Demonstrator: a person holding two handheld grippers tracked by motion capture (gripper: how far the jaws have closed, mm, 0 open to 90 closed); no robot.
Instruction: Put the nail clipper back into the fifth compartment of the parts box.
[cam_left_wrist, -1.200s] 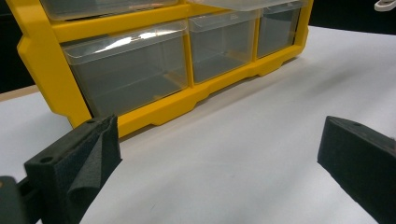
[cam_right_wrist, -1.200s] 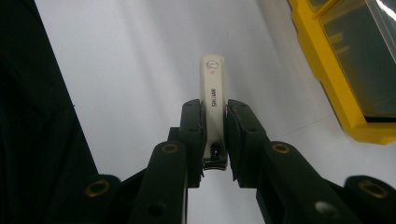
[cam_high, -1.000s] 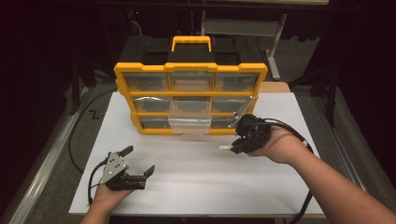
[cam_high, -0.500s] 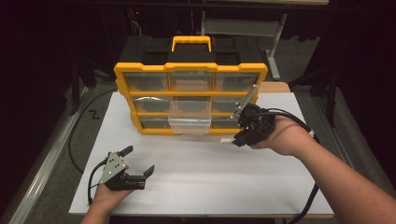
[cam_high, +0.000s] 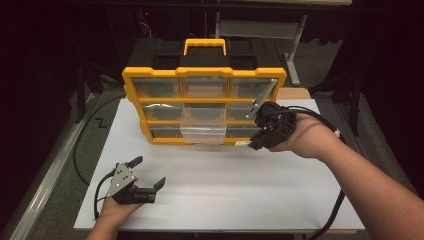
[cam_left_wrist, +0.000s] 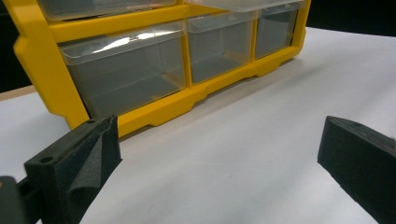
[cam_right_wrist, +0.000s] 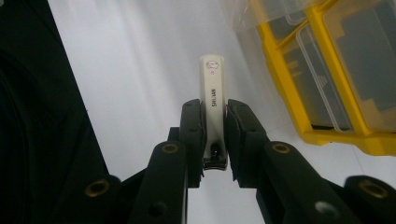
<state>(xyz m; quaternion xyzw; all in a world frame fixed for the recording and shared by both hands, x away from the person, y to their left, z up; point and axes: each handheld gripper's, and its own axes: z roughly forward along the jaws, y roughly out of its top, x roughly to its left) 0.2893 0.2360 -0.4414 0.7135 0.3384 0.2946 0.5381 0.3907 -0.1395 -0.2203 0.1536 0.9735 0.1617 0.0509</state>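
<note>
Right gripper (cam_high: 256, 135) risen, nail clipper (cam_right_wrist: 213, 107) clamped; left gripper (cam_high: 145, 177) unmoved, apparently.

One piece of lettering can be read. In the right gripper view, just above the middle of the frame, the white nail clipper (cam_right_wrist: 212, 100) carries the dark capitals "SHLIAN" (as best the letters can be made out), printed lengthwise along its top face and reading sideways in the frame. Nearer its far tip, toward the upper middle of the frame, sits a small printed emblem with a red mark beside it, both too small to read.
</note>
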